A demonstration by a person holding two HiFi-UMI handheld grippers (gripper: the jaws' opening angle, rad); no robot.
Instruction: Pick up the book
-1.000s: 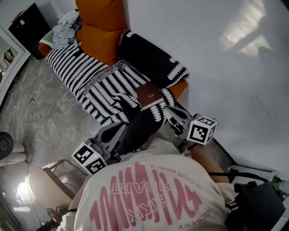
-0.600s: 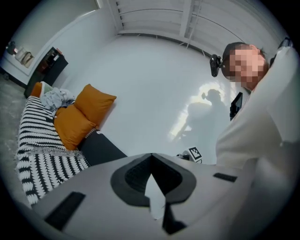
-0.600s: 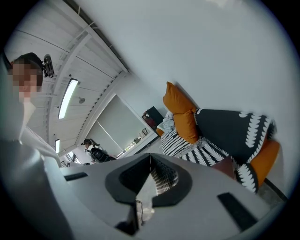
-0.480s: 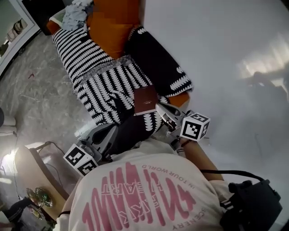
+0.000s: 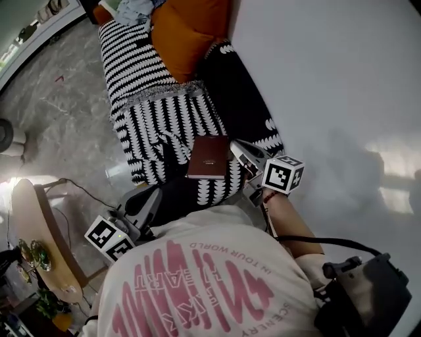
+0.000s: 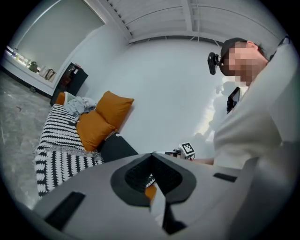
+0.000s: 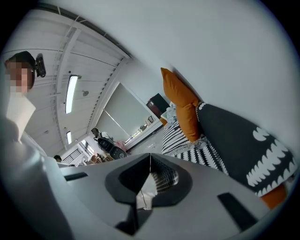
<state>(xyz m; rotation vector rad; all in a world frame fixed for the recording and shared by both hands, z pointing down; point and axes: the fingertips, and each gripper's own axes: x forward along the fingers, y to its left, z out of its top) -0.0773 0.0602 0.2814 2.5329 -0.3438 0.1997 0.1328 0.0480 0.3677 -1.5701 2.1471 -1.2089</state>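
Note:
A dark red book [image 5: 208, 158] lies flat on the black-and-white striped blanket [image 5: 148, 99] at the near end of the sofa. My right gripper [image 5: 235, 148] sits just right of the book, its tips by the book's far right corner, jaws shut with nothing between them; whether it touches the book I cannot tell. In the right gripper view its jaws [image 7: 150, 157] meet, and the book is hidden from it. My left gripper [image 5: 156, 192] hangs lower left of the book, apart from it, jaws [image 6: 151, 154] together and empty.
Orange cushions [image 5: 191, 29] lean on the white wall [image 5: 342, 79] behind the sofa. A round wooden side table [image 5: 36, 243] stands at lower left on the grey marble floor [image 5: 59, 125]. Crumpled clothes [image 5: 135, 5] lie at the sofa's far end.
Both grippers have moved toward the sofa and lower. The right gripper's tips now sit beside the book's right edge. The book has stayed flat on the blanket.

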